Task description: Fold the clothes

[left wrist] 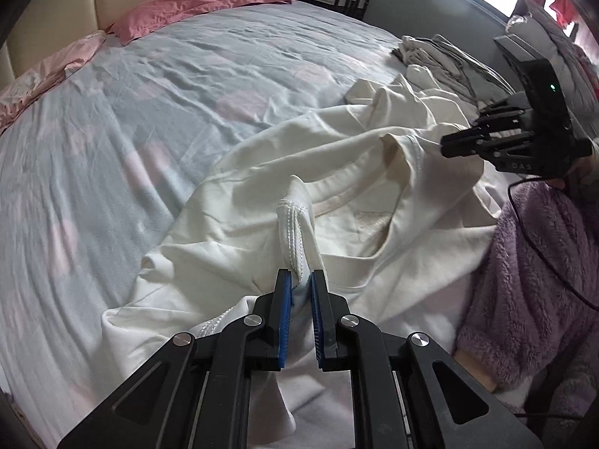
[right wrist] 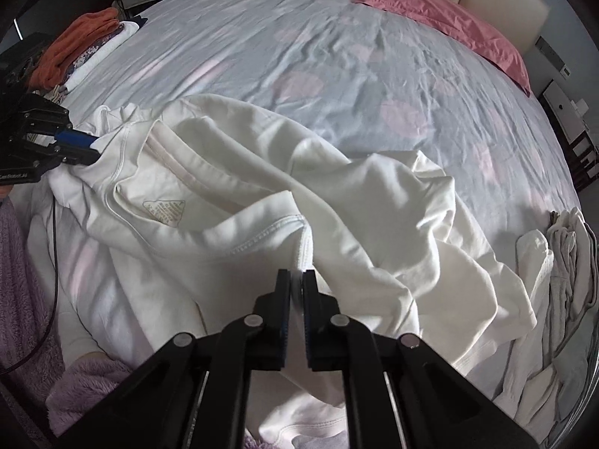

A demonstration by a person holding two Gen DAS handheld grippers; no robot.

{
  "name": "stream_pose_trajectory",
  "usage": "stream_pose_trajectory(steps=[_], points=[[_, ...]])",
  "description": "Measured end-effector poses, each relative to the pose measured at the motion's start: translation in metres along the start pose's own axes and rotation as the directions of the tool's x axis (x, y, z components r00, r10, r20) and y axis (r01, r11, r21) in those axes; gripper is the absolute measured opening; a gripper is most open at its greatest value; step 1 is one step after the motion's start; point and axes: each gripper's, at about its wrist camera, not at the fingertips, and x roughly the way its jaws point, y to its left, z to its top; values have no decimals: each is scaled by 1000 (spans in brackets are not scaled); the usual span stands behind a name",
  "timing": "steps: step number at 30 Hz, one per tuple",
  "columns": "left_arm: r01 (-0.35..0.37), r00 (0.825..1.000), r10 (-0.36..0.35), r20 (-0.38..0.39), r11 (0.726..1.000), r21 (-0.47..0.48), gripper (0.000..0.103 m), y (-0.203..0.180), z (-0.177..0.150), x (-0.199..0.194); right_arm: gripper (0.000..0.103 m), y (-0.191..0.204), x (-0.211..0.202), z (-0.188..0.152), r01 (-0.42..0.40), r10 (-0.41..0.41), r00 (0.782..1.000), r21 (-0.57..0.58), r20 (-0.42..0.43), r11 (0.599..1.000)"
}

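A home bedroom: made bed (left wrist: 187,86), pink pillows (left wrist: 194,7).

My black claw (left wrist: 301,280) has blue pads (left wrist: 285,314); the shirt (left wrist: 337,202) is cream-white, the bedsheet (left wrist: 168,86) grey with pale pink blotches.

Two black grippers, left gripper (left wrist: 300,280) and right gripper (right wrist: 295,278), one white T-shirt (right wrist: 262,172), two pink pillows (left wrist: 194,7) (left wrist: 45,71), one bed sheet (left wrist: 131,119), one pile of grey clothes (left wrist: 445,60), one stack of folded clothes (right wrist: 86,45), one purple fleece sleeve (left wrist: 531,277)
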Motion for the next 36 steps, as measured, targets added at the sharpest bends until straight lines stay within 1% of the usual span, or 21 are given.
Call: stream_pose_trajectory(steps=[3,6,7,9,11,13,18,22,25,27,30,33,36], points=[[10,999,-7,-37,997,76,13,-17,-5,2,6,0,9,3,20,-20,1000,5,-7,1000],[-53,997,58,-40,991,124,13,-25,-9,-2,6,-7,13,2,22,-22,1000,25,-7,999],[-67,996,73,-42,989,128,16,-25,-10,-3,6,-8,13,1,22,-22,1000,26,-5,999],[-102,994,108,-33,986,134,26,-25,-8,-6,6,-9,12,0,20,-20,1000,30,1,999],[-138,990,142,-13,980,144,42,-25,-9,-12,6,-9,12,-1,18,-18,1000,30,4,999],[-154,987,158,-12,974,166,46,-26,-6,-13,6,-9,12,-1,18,-18,1000,26,7,999],[-178,979,196,-62,958,225,46,-18,9,-15,6,-6,13,0,18,-18,1000,13,14,1000],[-180,976,200,-83,964,195,46,6,28,-22,6,-4,13,0,14,-14,1000,1,25,1000],[-209,968,228,-103,964,162,46,28,40,-21,6,-5,13,0,4,-5,999,6,35,1000],[-208,966,225,-130,969,136,46,41,44,-14,6,-6,14,1,-4,4,999,11,40,1000],[-194,959,217,-183,971,137,46,50,43,6,6,-8,15,2,-14,13,999,18,44,1000],[-174,948,210,-240,971,162,46,49,35,30,6,-10,17,3,-20,19,999,23,45,1000],[-166,941,216,-260,965,202,46,42,24,49,6,-12,18,3,-27,26,999,30,45,999]])
